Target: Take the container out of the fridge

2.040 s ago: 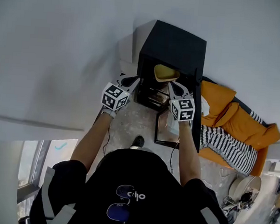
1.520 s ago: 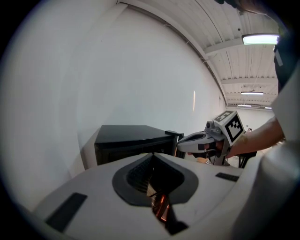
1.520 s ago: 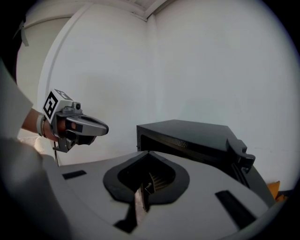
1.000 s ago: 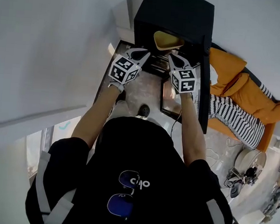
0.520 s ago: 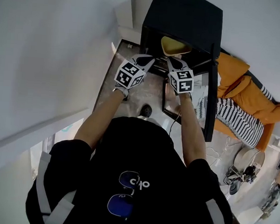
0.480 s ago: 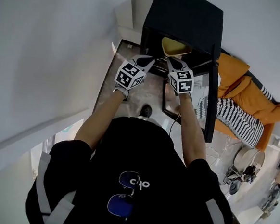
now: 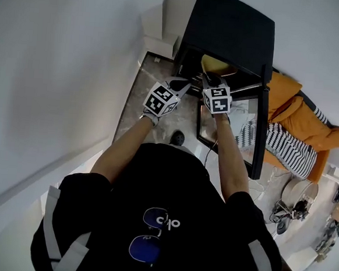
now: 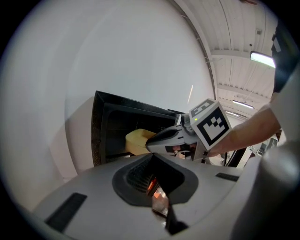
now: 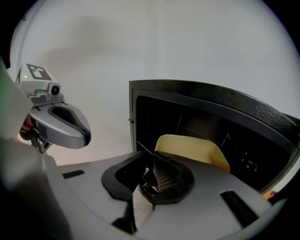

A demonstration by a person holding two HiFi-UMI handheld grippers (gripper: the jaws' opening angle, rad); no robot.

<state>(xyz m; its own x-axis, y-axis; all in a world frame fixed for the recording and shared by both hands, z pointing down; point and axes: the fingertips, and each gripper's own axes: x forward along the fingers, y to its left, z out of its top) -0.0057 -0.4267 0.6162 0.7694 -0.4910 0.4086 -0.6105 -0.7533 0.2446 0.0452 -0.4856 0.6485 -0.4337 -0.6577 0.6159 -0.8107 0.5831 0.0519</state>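
Head view: one fridge (image 7: 233,26), one container (image 7: 220,66) inside; left tongs (image 7: 184,82), right tongs (image 7: 211,78).

The left forearm (image 7: 123,150) and right forearm (image 7: 228,166) stretch forward, bare below short black sleeves (image 7: 73,203), and each hand carries a claw. The left claw (image 7: 184,83) and right claw (image 7: 211,79) sit side by side, near each other, tips tilted downward and ahead. The left claw's jaws lie together with nothing between them. The right claw's jaws have just been opening and stand slightly apart, empty.
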